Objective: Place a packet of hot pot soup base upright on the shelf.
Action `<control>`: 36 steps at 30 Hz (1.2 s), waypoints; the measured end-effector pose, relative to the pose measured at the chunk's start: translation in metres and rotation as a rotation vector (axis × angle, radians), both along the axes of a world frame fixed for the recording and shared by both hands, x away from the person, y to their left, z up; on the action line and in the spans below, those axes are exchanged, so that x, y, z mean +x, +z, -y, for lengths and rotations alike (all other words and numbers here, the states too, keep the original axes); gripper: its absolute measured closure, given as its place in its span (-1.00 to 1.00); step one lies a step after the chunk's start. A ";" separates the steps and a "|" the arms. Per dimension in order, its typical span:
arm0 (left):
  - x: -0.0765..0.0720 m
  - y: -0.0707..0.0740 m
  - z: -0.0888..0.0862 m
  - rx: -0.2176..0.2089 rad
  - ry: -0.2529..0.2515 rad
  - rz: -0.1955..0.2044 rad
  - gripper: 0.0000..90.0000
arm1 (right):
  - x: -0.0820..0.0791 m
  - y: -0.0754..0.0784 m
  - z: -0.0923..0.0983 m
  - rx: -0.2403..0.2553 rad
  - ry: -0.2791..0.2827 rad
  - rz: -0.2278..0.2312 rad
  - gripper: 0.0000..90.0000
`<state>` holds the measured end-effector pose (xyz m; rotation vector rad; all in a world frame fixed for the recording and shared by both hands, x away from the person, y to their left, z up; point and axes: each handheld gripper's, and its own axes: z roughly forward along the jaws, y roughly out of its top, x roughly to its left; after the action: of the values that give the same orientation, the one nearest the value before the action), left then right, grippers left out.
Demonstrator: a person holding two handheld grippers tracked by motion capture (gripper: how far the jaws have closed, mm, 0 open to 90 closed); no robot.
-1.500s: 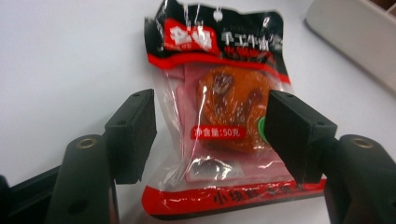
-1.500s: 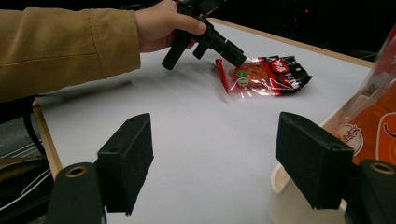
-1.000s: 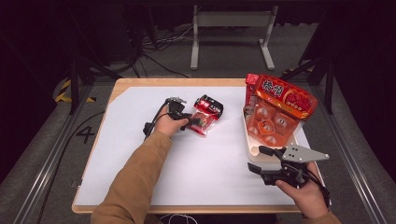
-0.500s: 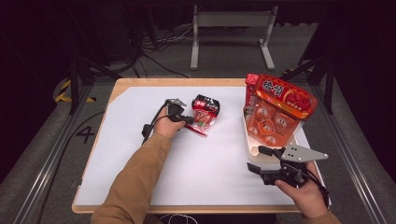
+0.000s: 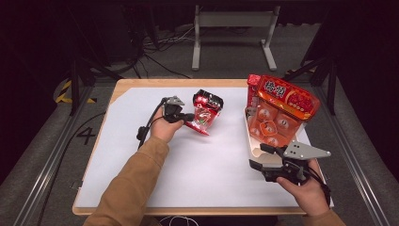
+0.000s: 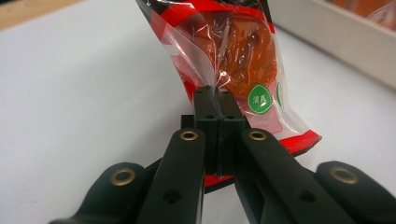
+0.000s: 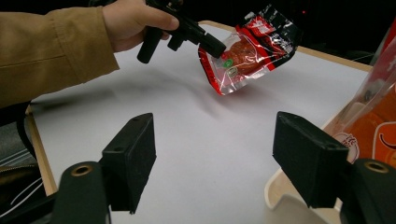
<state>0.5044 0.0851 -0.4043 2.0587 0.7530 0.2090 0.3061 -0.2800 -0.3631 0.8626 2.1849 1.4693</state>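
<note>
**Left gripper clamped, right gripper wide**

The left gripper (image 5: 188, 117), held out over the table's middle on an extended, tan-sleeved forearm, has just closed its jaws, pinching a snack packet (image 5: 205, 110) clear of the surface. The right gripper (image 5: 263, 159) sits low near the table's right edge, jaws spread wide with nothing between them.

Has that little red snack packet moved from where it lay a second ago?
Yes. The snack packet, pinched in the left gripper, has come up off the white table, tilted, its shadow beneath it.
</note>
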 end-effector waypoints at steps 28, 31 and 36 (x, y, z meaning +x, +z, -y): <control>-0.095 0.042 -0.016 -0.186 -0.076 0.173 1.00 | 0.059 0.042 -0.045 0.076 -0.018 -0.014 -0.12; -0.104 0.042 -0.015 -0.193 -0.091 0.185 1.00 | 0.066 0.044 -0.053 0.090 -0.010 -0.030 -0.14; -0.114 0.041 -0.016 -0.196 -0.102 0.190 1.00 | 0.074 0.042 -0.067 0.092 0.015 -0.055 -0.18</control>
<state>0.3901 0.1008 -0.3630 1.8560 0.5298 0.2585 0.3797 -0.2127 -0.3206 0.9292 2.1815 1.5823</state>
